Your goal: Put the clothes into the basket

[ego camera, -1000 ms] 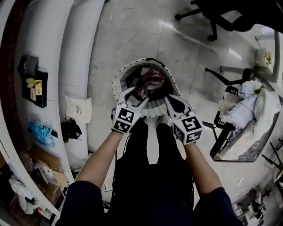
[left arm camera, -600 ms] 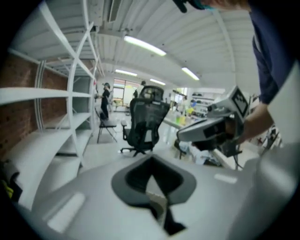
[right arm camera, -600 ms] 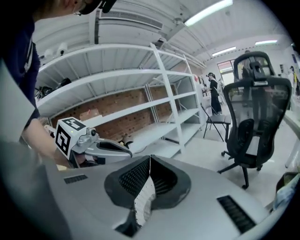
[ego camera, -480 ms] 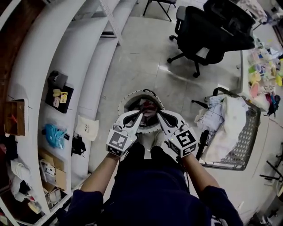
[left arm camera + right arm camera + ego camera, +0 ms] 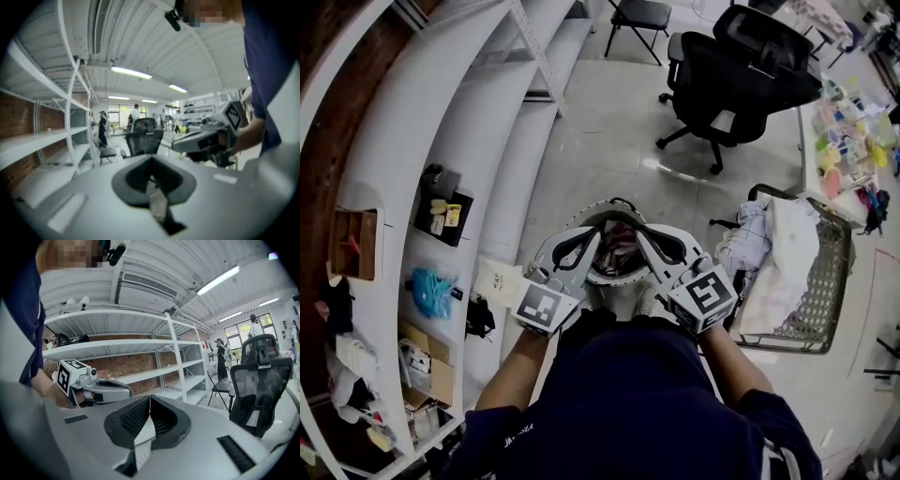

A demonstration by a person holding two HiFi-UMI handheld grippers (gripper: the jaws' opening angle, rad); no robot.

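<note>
A round white basket (image 5: 610,205) stands on the floor by my feet, with dark and red clothes (image 5: 619,240) in it. Both grippers are held up level above it, side by side. My left gripper (image 5: 584,246) is shut with nothing between its jaws; in the left gripper view (image 5: 151,174) the jaws meet in a line. My right gripper (image 5: 648,240) is shut and empty too, its ribbed pads (image 5: 140,416) pressed together. Each gripper view shows the other gripper beside it: the right gripper (image 5: 206,140) and the left gripper (image 5: 96,390).
A wire mesh cart (image 5: 825,281) heaped with white and pale clothes (image 5: 773,253) stands at the right. White shelves (image 5: 441,141) with small items run along the left. A black office chair (image 5: 741,66) and a folding chair (image 5: 637,14) stand ahead.
Both grippers have risen from the mouth of the round basket to well above it. The basket now lies farther below, and more of the room shows.
</note>
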